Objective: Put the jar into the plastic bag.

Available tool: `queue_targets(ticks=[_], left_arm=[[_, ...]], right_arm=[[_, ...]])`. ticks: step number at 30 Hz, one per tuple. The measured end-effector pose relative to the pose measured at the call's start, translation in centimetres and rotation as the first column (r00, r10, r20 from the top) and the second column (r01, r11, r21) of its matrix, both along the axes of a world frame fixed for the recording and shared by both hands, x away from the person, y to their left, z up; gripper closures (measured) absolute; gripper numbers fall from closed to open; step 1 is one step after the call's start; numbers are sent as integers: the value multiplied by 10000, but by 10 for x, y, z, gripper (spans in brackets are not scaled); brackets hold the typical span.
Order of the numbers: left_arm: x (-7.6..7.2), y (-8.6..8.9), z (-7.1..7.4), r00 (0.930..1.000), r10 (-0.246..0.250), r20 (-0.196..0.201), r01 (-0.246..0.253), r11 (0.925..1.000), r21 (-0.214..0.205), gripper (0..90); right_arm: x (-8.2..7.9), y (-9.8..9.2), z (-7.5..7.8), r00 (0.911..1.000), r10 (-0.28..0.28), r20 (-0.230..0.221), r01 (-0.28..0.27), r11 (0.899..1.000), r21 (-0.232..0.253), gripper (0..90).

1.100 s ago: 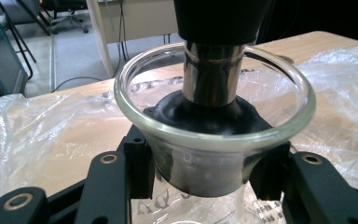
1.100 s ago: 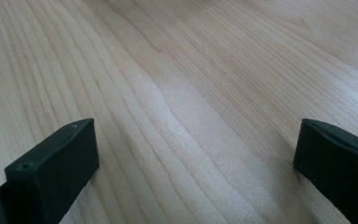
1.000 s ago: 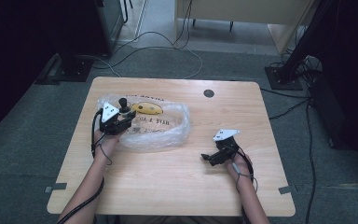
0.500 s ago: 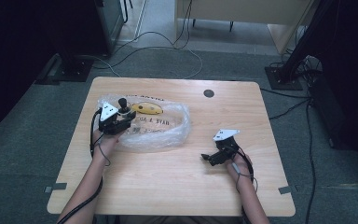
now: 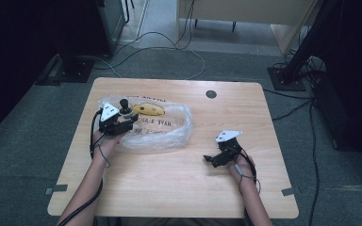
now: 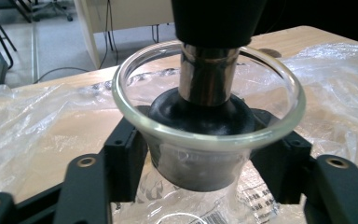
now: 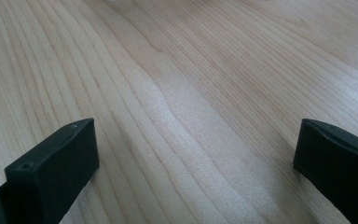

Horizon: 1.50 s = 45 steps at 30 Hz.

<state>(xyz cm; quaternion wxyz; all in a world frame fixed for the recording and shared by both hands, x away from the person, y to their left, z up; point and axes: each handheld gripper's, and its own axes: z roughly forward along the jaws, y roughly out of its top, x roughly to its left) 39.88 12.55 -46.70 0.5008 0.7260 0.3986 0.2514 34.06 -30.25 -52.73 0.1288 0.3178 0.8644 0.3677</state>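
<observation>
left gripper (image 5: pixel 122 120): black body, grey three-cornered plate on top, black cable trailing along the bare forearm, no sleeve. its jaws are flat black bars with brass-coloured screw heads. right gripper (image 5: pixel 212 159), right of the left gripper: same black build, white-grey plate, black cable looped at the wrist, square black jaw blocks.

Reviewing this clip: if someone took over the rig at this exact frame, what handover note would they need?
Left gripper: jaws have just been opening; they flank the glass cup, and I cannot tell whether the pads touch it.
Right gripper: open, nothing between the jaws, low over bare table.
Things: the cup stands on the clear plastic bag with a black, metal-stemmed piece upright inside it; a yellow banana-like item lies just beyond.
Done: the cup looks set down.
Left: probably back the left gripper off without tipping the cup.
</observation>
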Motion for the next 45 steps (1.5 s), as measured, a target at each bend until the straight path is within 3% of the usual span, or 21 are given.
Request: queue_targets(ticks=[4,11,16,24,31,45], left_arm=[[0,0,1,9998,-45,-210,44,10000,-62,309],[-3,-1,6,9993,-117,-362,124,9998,170,293],[-4,0,7,9973,-195,-709,204,9997,113,278],[-11,6,11,9979,-183,-614,188,9998,68,278],[-15,6,11,9953,-443,-856,456,9989,136,278],[-28,12,16,9948,-508,-888,535,9982,283,278]], right_arm=[[0,0,0,10000,-5,10,5,10000,6,0],[-1,0,0,10000,-11,12,11,10000,10,0],[-1,0,0,10000,-5,18,5,10000,6,0],[-1,-1,0,10000,15,29,-15,10000,-6,0],[-2,-1,0,10000,19,20,-19,10000,-6,0],[-2,-1,0,10000,48,3,-48,10000,-10,0]])
